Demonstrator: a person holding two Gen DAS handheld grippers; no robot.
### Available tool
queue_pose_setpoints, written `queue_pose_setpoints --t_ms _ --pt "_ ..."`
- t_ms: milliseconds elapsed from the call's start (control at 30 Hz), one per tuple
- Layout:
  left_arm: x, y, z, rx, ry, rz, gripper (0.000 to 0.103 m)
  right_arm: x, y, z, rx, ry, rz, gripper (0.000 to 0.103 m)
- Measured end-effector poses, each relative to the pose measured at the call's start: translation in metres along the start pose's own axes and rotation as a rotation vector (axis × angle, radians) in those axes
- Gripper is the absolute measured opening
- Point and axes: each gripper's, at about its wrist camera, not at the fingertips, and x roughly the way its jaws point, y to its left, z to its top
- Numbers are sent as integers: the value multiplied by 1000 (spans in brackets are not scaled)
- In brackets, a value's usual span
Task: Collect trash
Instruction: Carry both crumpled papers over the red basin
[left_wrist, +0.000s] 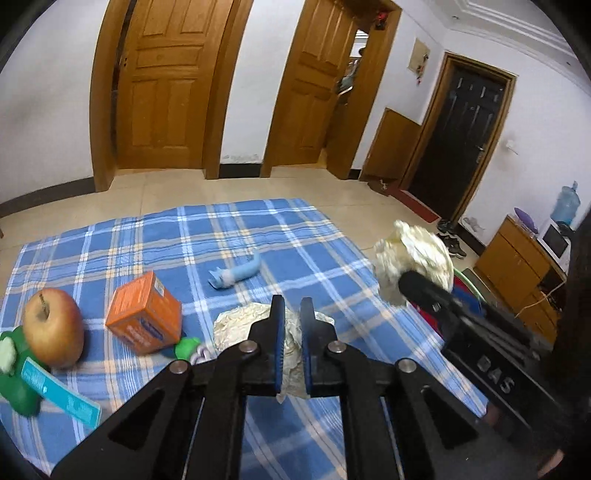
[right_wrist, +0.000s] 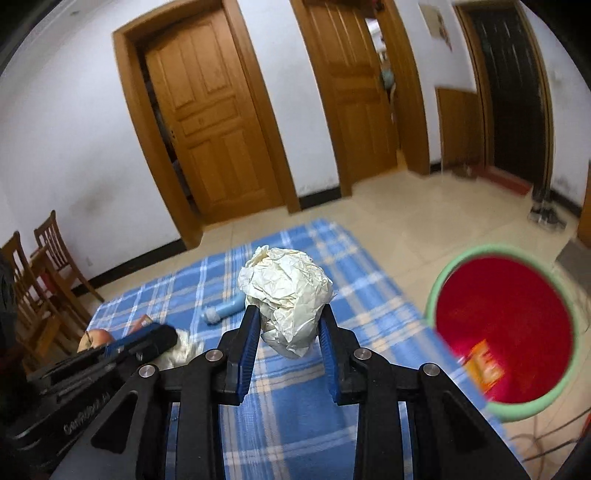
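Two claws: both in view, each gripping a wad of crumpled paper.
Left claw (left_wrist: 291, 332): clenched on a cream paper wad (left_wrist: 236, 325) that lies on the blue plaid blanket (left_wrist: 155, 236); paper bulges out past both blue pads, mostly toward 9 o'clock.
Right claw (right_wrist: 288, 328): clamped on a second paper ball (right_wrist: 284, 291), held clear above the blanket (right_wrist: 295, 406); the ball rises above the fingertips toward 12 o'clock.
Cross-check: the left wrist view shows the same raised ball (left_wrist: 413, 262) at 3 o'clock, pinched by the right claw (left_wrist: 410, 284) at the blanket's right edge.
Bin: red basin with a pale green rim (right_wrist: 439, 284), at 3 o'clock of the right claw, standing on the floor just off the blanket; an orange scrap (right_wrist: 484, 365) lies inside. The held ball is beside the bin, not over its mouth.
Remaining on blanket: orange carton (left_wrist: 144, 314) at 9 o'clock of the left claw, tilted on one edge; apple (left_wrist: 51, 328) farther toward 9 o'clock; green plush item (left_wrist: 14, 369) touching the apple, with a teal strip (left_wrist: 62, 395) across it; small green piece (left_wrist: 188, 347) just beside the carton's lower corner.
Blue tube (left_wrist: 236, 273): lying flat at 11 o'clock of the left claw, well apart from it.
Surroundings: tiled floor (left_wrist: 369, 206), wooden doors (left_wrist: 162, 85) at 12 o'clock, wooden chairs (right_wrist: 44, 251) at 9 o'clock in the right wrist view.
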Motion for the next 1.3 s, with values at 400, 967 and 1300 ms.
queue_pose_setpoints --t_ms 400,967,1300 --pt "-42 -11 -44 -9 -60 -7 9 -6 -14 -35 -85 20 78 32" --pt "-28 -96 -64 132 -103 7 9 -24 -81 -37 -45 13 79 32" --pt "0 -126 -55 99 -58 -103 9 -40 -130 -27 -1 -37 -8 30"
